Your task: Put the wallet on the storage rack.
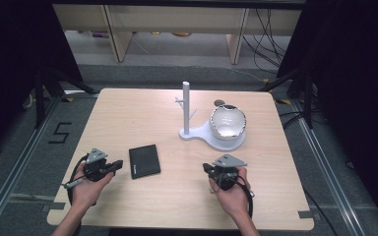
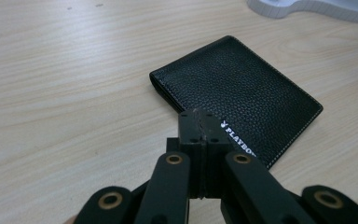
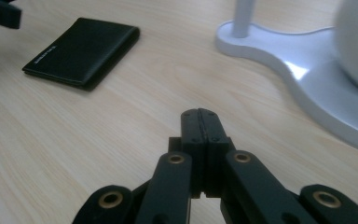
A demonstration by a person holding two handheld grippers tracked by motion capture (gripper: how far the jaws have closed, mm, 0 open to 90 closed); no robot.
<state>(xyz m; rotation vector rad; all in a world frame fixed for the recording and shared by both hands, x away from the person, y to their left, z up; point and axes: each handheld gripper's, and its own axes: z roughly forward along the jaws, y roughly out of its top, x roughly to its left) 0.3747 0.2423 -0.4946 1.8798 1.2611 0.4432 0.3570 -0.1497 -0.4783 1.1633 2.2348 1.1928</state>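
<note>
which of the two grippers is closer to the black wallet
The left gripper: its shut tips sit just beside the black wallet's left edge, while the right gripper is farther off, with bare tabletop between it and the wallet.

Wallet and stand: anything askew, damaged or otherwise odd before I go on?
Nothing stands out. The black wallet lies closed and flat on the table, slightly angled. The white stand sits upright, with the round silvery object resting on its base. No spills or visible damage.

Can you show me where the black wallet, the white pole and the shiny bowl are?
black wallet [image 1: 144,161], high view, middle of its cover.
white pole [image 1: 186,105], high view, halfway up.
shiny bowl [image 1: 228,122], high view, its inside.
</note>
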